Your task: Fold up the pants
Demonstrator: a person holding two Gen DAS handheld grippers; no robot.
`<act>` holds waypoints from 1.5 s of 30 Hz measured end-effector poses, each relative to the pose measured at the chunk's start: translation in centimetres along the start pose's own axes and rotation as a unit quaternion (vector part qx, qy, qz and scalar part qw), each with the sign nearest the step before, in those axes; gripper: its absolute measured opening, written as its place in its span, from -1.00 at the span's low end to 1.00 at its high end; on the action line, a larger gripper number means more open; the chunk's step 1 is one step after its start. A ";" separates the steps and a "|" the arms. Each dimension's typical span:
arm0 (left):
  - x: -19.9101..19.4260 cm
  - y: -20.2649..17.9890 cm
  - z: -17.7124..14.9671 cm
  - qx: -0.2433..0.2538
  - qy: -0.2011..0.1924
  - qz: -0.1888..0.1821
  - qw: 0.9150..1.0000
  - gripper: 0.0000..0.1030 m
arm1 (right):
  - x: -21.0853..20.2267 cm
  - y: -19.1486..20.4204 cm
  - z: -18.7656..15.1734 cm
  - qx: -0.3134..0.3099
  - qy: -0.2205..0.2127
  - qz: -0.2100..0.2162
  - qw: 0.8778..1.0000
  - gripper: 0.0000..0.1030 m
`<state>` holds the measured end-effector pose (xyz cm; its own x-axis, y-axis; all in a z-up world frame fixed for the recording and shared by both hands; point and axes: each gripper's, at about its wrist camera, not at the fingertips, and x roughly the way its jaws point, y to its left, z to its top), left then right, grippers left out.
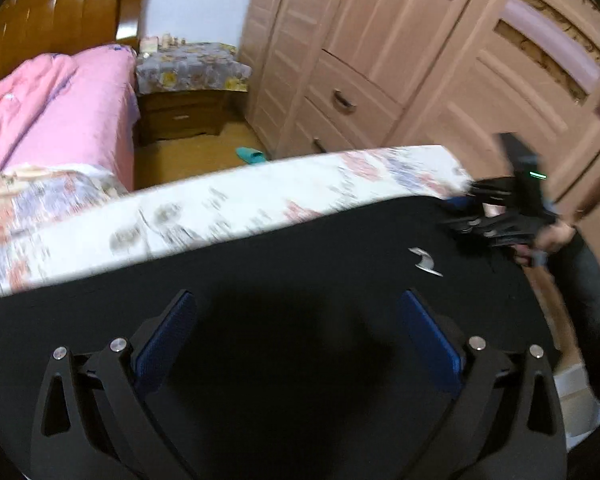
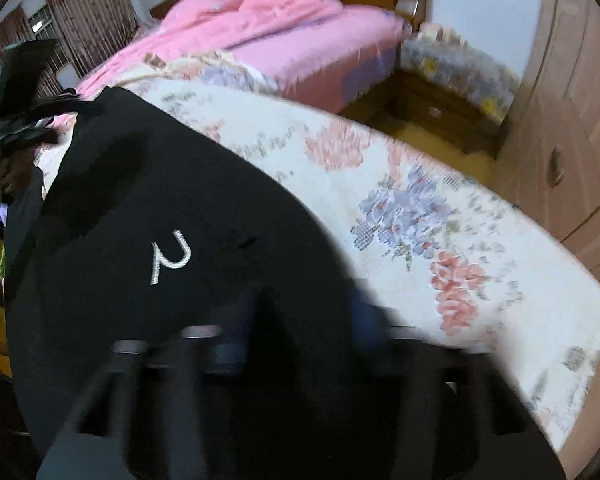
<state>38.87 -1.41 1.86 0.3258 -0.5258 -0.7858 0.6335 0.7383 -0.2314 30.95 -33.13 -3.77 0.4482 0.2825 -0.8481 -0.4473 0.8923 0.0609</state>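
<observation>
From the left wrist camera, the black pants (image 1: 284, 280) lay spread over the near side of the floral-covered bed surface (image 1: 260, 204), their far edge running straight across it. The left gripper (image 1: 296, 332) hung just above the dark cloth with its blue-padded fingers (image 1: 166, 336) set wide apart and nothing between them. A small silver logo (image 1: 425, 263) showed on the pants toward their right end. At that right end the right gripper (image 1: 476, 208) sat against the pants' edge, but it was too blurred and tangled with the cloth for me to tell whether it pinched anything. Beyond the pants stood a pink quilt (image 1: 60, 108), a nightstand (image 1: 188, 112) under a flowered cloth, a teal slipper (image 1: 252, 155) on the floor, and a long wooden wardrobe (image 1: 400, 52).

From the right wrist camera, the pants (image 2: 160, 216) filled the left half of the floral surface (image 2: 440, 240), the embroidered logo (image 2: 168, 256) clear in their middle. The right gripper (image 2: 296, 344) was a dark smear at the bottom; I could not tell its opening. The left gripper (image 2: 24, 120) appeared at the pants' far left corner, beside the pink quilt (image 2: 268, 32).
</observation>
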 end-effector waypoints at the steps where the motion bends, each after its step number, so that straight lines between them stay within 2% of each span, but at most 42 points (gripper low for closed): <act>1: 0.5 0.2 0.5 0.007 0.000 0.009 1.000 0.95 | -0.9 0.5 -0.3 -0.008 -0.010 -0.021 1.000 -0.81; 3: 1.5 0.6 1.6 0.030 0.004 0.025 0.999 0.88 | -3.0 1.6 -1.1 -0.012 -0.042 -0.027 0.999 -0.81; 5: 2.1 0.8 2.1 0.053 0.004 0.024 0.998 0.87 | -4.7 3.1 -1.8 -0.024 -0.068 -0.046 0.996 -0.81; 8: 2.5 -0.4 2.7 0.121 0.001 0.015 0.993 0.87 | -7.3 5.9 -2.9 -0.035 -0.111 -0.072 0.991 -0.81; 10: 2.9 -1.7 2.9 0.183 0.010 -0.006 0.983 0.87 | -8.0 6.7 -3.4 -0.036 -0.124 -0.082 0.988 -0.81; 11: 3.1 -2.4 2.8 0.219 0.020 -0.019 0.975 0.87 | -8.5 7.0 -3.7 -0.031 -0.135 -0.086 0.987 -0.81; 13: 3.8 -3.4 2.4 0.270 0.044 -0.017 0.962 0.82 | -9.1 7.8 -3.9 -0.027 -0.146 -0.093 0.985 -0.81; 15: 4.9 -3.5 2.6 0.290 0.066 -0.014 0.955 0.70 | -9.9 8.7 -4.2 -0.034 -0.155 -0.100 0.982 -0.81; 17: 5.7 -3.3 2.9 0.295 0.076 -0.017 0.952 0.63 | -10.6 9.5 -4.6 -0.040 -0.157 -0.104 0.981 -0.81; 18: 6.2 -3.1 3.1 0.290 0.088 -0.030 0.953 0.59 | -10.8 10.0 -4.8 -0.041 -0.157 -0.104 0.981 -0.81; 19: 6.6 -2.9 3.0 0.283 0.099 -0.044 0.953 0.32 | -11.1 10.4 -5.0 -0.042 -0.157 -0.106 0.981 -0.82; 20: 7.2 -2.6 2.7 0.271 0.121 -0.068 0.952 -0.17 | -11.1 10.7 -5.1 -0.043 -0.155 -0.106 0.981 -0.82; 22: 7.6 -2.5 1.8 0.258 0.137 -0.076 0.953 -0.54 | -10.9 11.3 -5.3 -0.046 -0.147 -0.110 0.982 -0.82; 24: 6.4 -3.0 0.8 0.270 0.109 -0.050 0.955 -0.69 | -10.6 11.7 -5.5 -0.041 -0.141 -0.121 0.982 -0.82; 27: 1.7 -4.7 -0.9 0.283 0.039 0.002 0.958 -0.75 | -11.5 11.9 -5.6 -0.022 -0.156 -0.126 0.979 -0.82; 28: -1.1 -6.0 -2.1 0.295 0.006 0.030 0.955 -0.75 | -12.2 12.2 -5.8 -0.019 -0.166 -0.125 0.978 -0.82; 30: -4.7 -8.0 -4.1 0.312 -0.027 0.062 0.948 -0.76 | -14.4 13.4 -6.6 -0.016 -0.194 -0.117 0.974 -0.82; 33: -10.9 -12.4 -9.5 0.339 -0.073 0.117 0.931 -0.76 | -17.7 16.2 -8.6 -0.028 -0.225 -0.110 0.968 -0.82; 35: -13.2 -14.8 -12.9 0.347 -0.088 0.136 0.924 -0.77 | -19.4 18.3 -10.6 -0.034 -0.235 -0.105 0.966 -0.82; 38: -15.5 -19.0 -19.9 0.354 -0.097 0.149 0.918 -0.77 | -21.1 20.9 -14.7 -0.022 -0.242 -0.084 0.966 -0.82; 41: -15.0 -21.7 -25.6 0.340 -0.082 0.138 0.927 -0.78 | -20.6 22.2 -19.5 0.024 -0.221 -0.046 0.974 -0.82; 42: -14.2 -22.2 -27.4 0.341 -0.072 0.143 0.926 -0.78 | -19.3 22.4 -21.5 0.045 -0.198 -0.025 0.979 -0.81; 45: -9.6 -21.8 -32.1 0.296 -0.019 0.119 0.948 -0.78 | -15.1 22.8 -25.1 0.083 -0.124 0.001 0.989 -0.81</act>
<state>-0.65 1.12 -3.95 0.5271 -0.3966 -0.7516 0.8174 0.4783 0.3209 -5.48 -25.87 -2.81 0.6329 0.3434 -0.6939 -0.3237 0.9315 0.1657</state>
